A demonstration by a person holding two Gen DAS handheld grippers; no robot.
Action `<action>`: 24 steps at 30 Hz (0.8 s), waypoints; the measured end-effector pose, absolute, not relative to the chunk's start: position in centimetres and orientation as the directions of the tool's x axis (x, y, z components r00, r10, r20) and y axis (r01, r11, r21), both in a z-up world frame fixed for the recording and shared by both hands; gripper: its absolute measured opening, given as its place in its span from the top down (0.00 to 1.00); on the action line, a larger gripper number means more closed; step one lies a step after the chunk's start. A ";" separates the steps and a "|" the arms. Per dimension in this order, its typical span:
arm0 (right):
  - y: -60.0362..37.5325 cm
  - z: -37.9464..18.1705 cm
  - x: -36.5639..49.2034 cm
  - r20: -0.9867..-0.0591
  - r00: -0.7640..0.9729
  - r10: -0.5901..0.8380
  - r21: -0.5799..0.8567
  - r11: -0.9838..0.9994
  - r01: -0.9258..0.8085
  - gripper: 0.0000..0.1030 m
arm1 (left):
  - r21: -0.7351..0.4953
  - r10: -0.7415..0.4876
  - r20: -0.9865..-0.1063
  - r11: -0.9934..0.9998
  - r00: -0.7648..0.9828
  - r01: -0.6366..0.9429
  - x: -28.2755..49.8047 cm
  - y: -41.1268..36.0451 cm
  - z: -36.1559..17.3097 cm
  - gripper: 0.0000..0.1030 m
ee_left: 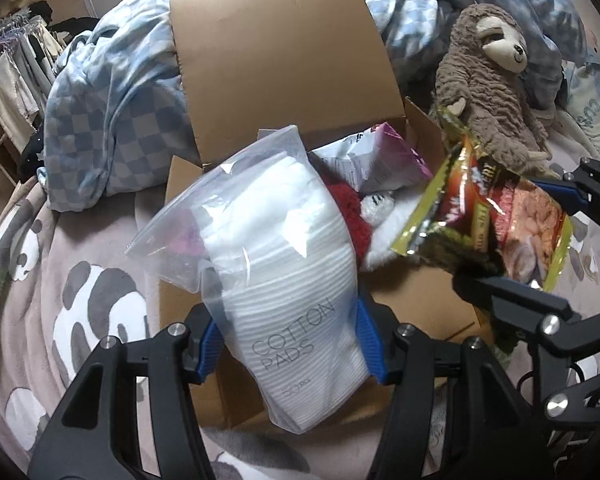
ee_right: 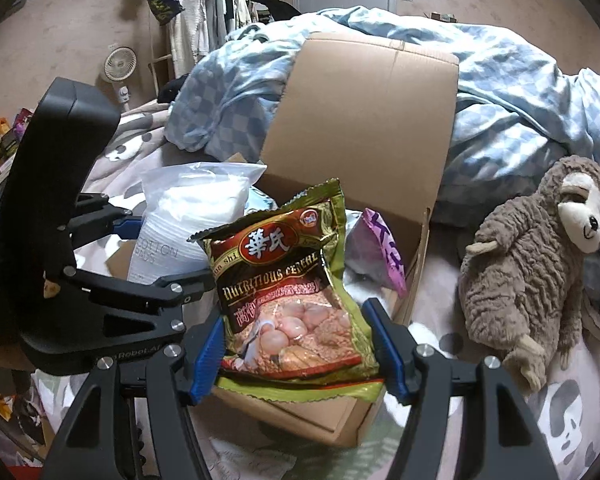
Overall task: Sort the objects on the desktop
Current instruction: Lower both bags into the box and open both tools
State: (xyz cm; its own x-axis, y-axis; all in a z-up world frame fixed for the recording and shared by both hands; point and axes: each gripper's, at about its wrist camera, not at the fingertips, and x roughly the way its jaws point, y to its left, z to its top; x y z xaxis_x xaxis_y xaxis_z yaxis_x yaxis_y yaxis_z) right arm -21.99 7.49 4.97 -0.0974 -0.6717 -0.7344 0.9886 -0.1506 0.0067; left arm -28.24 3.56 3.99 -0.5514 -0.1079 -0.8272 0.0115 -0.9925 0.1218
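Observation:
My left gripper [ee_left: 288, 344] is shut on a clear bag of cotton pads [ee_left: 284, 280] and holds it over the open cardboard box [ee_left: 284, 52]. My right gripper [ee_right: 300, 340] is shut on a cereal packet [ee_right: 288, 292], also above the box [ee_right: 364, 120]. The packet shows at the right of the left wrist view [ee_left: 496, 220], with the right gripper's fingers [ee_left: 512, 296] around it. The cotton pads bag [ee_right: 172, 236] and the left gripper's fingers [ee_right: 128, 224] show at the left of the right wrist view. Inside the box lie a white and purple packet [ee_left: 376, 156] and a red and white soft thing [ee_left: 352, 208].
The box stands on a bed with a panda-print sheet [ee_left: 80, 280]. A blue checked duvet [ee_left: 116, 116] is heaped behind it. A brown sloth plush [ee_right: 536, 256] lies to the right of the box. A clothes rack [ee_right: 208, 8] and a small fan [ee_right: 120, 66] stand beyond the bed.

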 end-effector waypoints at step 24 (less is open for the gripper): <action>4.4 3.4 -24.4 -0.786 -0.222 -0.577 -0.092 -0.246 0.965 0.25 | 0.162 -0.167 -0.858 -0.985 -0.486 0.053 -30.6 3.7 1.5 0.13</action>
